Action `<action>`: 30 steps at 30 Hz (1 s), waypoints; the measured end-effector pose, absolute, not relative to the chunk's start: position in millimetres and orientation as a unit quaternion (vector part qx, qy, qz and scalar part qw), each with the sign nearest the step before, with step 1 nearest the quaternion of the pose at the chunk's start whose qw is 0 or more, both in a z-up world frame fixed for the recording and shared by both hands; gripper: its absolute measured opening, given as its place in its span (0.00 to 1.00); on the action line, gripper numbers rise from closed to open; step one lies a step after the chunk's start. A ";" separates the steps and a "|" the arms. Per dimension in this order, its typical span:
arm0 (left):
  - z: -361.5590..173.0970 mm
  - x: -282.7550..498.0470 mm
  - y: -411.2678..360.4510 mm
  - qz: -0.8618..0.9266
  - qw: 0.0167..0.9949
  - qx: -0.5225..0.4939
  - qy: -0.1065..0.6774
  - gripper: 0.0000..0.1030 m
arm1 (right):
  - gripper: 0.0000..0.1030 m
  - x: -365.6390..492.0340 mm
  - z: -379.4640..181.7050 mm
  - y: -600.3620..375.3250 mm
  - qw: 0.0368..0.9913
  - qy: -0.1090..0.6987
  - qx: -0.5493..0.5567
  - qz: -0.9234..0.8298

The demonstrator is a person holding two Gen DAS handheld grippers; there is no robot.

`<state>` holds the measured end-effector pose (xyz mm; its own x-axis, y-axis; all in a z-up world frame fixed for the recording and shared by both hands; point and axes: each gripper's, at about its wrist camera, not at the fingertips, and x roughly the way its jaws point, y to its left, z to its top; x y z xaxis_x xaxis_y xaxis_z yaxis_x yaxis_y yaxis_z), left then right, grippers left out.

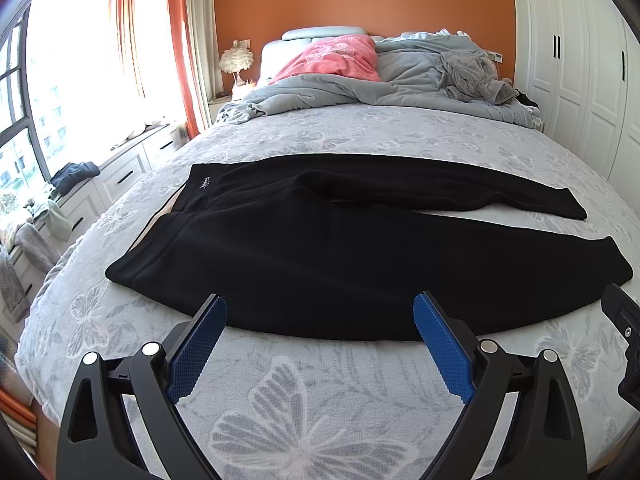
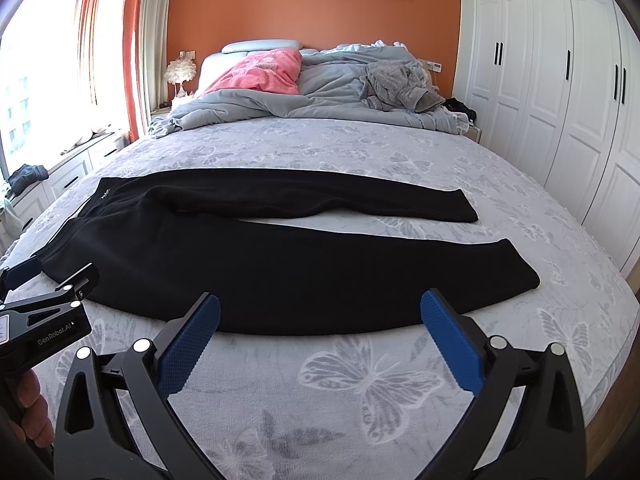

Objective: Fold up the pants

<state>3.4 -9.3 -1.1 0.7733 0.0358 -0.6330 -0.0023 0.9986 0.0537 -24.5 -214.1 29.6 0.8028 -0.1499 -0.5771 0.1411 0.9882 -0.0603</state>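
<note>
Nearest the left wrist camera, the left gripper (image 1: 320, 312) stands with its blue-padded fingers (image 1: 196, 348) spread wide and nothing between them, hovering low over the bedspread (image 1: 280, 408), a grey cover printed with butterflies, just short of the near edge of the pants (image 1: 320, 264). The right gripper (image 2: 320, 312) is in the same state in its own view: jaws wide apart, empty, level with the bed and pointing toward the headboard, its tips just at the near hem of the cloth. In the right wrist view the left gripper also shows from the side at the lower left, angled toward the waistband corner, with a person's fingers (image 2: 34, 412) curled round its handle below. The black pants lie flat and crosswise on the bedspread, waistband to the left, both legs running to the right; the near leg is the wider band before the tongs, the far leg lies beyond it with a narrow strip of bedspread showing between the two toward the cuffs. Farther back a rumpled grey duvet (image 1: 360, 88) is bunched against the headboard, with a pink pillow (image 1: 336, 60) on it and a heap of grey clothing (image 1: 472, 76) at its right. Behind stands an orange wall (image 1: 360, 0), white wardrobe doors (image 2: 560, 100) to the right, and a bright window (image 1: 60, 72) to the left.
</note>
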 end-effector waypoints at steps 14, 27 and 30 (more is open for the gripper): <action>27.5 47.9 39.4 -0.123 0.901 -0.106 0.403 0.91 | 0.96 22.4 42.2 -271.6 0.924 0.380 0.026 -0.018; -4.7 305.8 238.6 0.084 0.873 -0.192 0.439 0.89 | 0.96 238.3 -9.0 -525.4 0.888 0.418 0.155 -0.113; -24.8 359.0 261.1 0.127 0.870 -0.174 0.444 0.89 | 0.96 276.1 -30.5 -553.0 0.881 0.423 0.159 -0.142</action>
